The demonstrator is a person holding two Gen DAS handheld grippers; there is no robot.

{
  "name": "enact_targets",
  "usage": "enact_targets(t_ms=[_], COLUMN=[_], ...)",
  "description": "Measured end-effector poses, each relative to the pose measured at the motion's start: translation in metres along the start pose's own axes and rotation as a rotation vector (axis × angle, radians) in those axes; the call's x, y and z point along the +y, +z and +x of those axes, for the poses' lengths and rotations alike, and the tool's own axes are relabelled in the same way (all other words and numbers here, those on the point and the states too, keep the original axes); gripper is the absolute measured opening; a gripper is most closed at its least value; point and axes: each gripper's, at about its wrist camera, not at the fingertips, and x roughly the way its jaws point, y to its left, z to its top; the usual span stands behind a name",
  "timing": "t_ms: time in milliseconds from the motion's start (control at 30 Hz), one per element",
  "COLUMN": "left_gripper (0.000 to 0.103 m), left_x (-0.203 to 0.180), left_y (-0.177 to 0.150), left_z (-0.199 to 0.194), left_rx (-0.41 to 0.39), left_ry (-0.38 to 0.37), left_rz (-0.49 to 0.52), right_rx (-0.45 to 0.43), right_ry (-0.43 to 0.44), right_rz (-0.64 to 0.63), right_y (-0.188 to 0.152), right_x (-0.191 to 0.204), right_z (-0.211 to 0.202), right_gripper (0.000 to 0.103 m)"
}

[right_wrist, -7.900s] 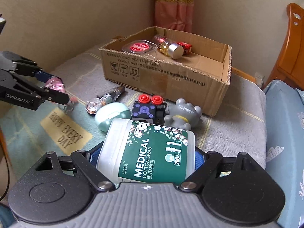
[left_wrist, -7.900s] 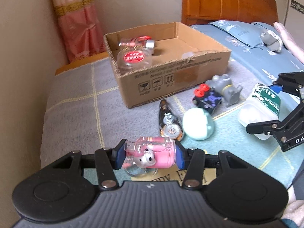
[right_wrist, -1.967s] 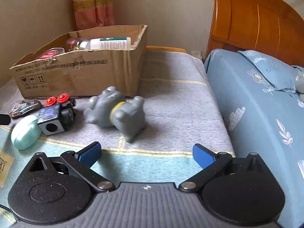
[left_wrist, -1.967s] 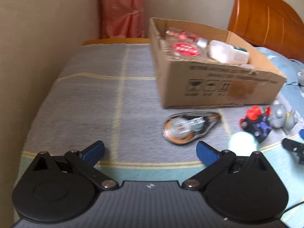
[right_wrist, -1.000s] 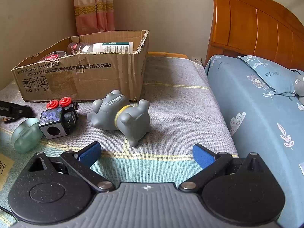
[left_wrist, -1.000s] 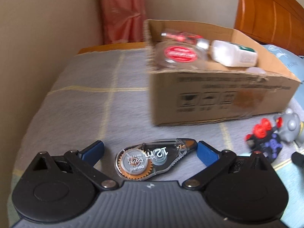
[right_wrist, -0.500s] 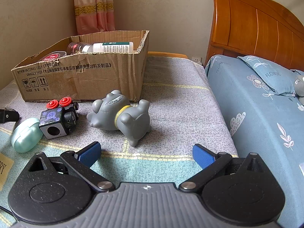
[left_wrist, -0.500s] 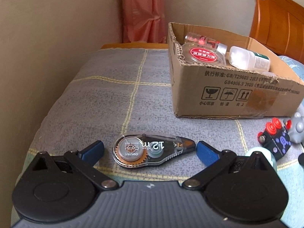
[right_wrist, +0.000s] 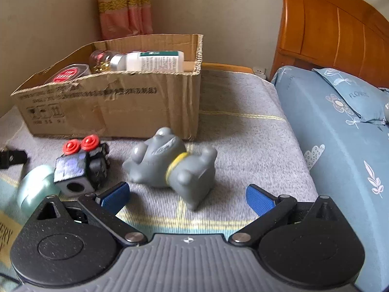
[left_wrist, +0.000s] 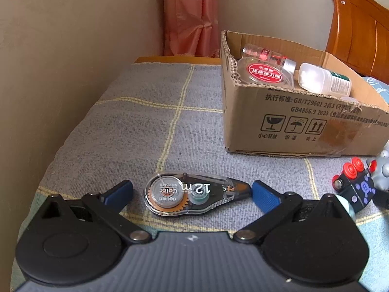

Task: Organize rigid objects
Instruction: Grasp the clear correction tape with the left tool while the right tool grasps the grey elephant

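Left gripper spread wide, unclenched, bracketing correction tape flat mid-blanket, short of cardboard box. Judged light, stiff, slick plastic; best pinched across round spool end.

The left gripper sits low with its jaws spread wide, one blue pad on each side of the correction tape dispenser. The right gripper is likewise spread wide, holding nothing.
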Motion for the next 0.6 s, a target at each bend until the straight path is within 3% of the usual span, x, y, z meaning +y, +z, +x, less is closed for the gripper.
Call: enact_targets(t_ms=[267, 600], left_gripper=[0.103, 0.093], left_x=[0.002, -0.006], left_y=[0.0, 0.0], left_z=[0.001, -0.003], left_rx=[-0.002, -0.007], left_ry=[-0.008, -0.026], left_rz=[0.008, 0.023], right_rx=[0.026, -0.002], right_ry=[-0.087, -0.009], right_rz=[0.079, 0.024], right_y=[-0.002, -0.01], right_x=[-0.04, -0.016], right_z=[-0.004, -0.01], right_gripper=[0.103, 0.103])
